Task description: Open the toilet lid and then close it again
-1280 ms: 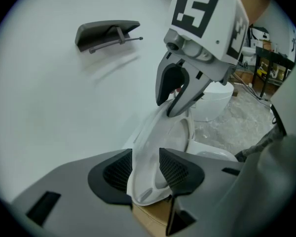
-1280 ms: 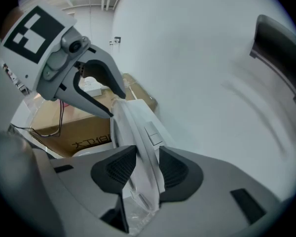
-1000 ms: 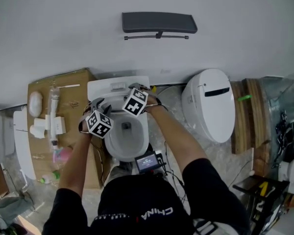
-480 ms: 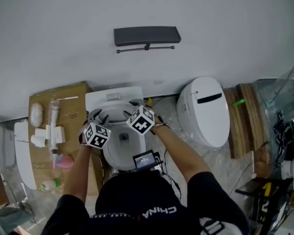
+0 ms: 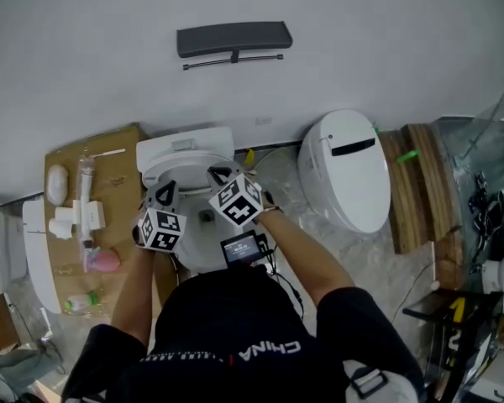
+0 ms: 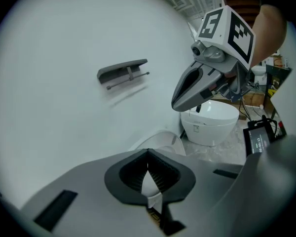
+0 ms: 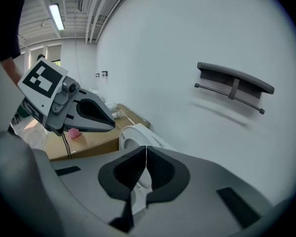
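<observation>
In the head view the white toilet (image 5: pixel 181 149) stands against the wall with its bowl (image 5: pixel 203 218) showing open below my hands. My left gripper (image 5: pixel 165 193) hovers over the bowl's left rim and my right gripper (image 5: pixel 217 175) over its rear right. Both are clear of the porcelain. In the left gripper view the left gripper (image 6: pixel 148 154) is shut, tips touching, with white toilet (image 6: pixel 160 141) beyond. The right gripper (image 7: pixel 146 149) is shut too, the toilet's white rim (image 7: pixel 132 136) behind it. Neither holds anything. How the lid stands I cannot make out.
A second white toilet (image 5: pixel 349 170) with its lid down stands to the right. A grey shelf (image 5: pixel 233 38) hangs on the wall above. Cardboard (image 5: pixel 109 187) with small parts lies left, wooden boards (image 5: pixel 413 193) right. A small screen (image 5: pixel 242 248) hangs at my chest.
Both grippers have risen and drawn back from the toilet's rear toward me, over the bowl. Their fingers stood spread earlier and are now together.
</observation>
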The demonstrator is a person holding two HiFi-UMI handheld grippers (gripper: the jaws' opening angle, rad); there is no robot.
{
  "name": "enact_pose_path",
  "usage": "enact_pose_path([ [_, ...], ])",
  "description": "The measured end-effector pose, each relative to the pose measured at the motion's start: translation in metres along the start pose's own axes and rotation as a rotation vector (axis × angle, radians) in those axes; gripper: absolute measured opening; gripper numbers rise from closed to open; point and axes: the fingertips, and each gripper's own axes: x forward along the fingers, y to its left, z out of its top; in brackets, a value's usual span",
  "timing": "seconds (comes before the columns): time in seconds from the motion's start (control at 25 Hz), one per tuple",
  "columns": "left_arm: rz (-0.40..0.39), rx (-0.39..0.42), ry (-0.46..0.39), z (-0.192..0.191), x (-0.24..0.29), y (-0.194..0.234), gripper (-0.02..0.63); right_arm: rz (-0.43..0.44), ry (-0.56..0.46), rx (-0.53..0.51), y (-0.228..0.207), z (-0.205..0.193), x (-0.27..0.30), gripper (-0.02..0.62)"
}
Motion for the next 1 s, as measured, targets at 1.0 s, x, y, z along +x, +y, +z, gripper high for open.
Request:
enact_pose_path([
  [1.0, 0.108, -0.159, 0.010, -0.020, -0.065, -0.080, 0.011, 0.151, 0.011, 0.066, 0.030, -0.062, -0.041, 0.014],
])
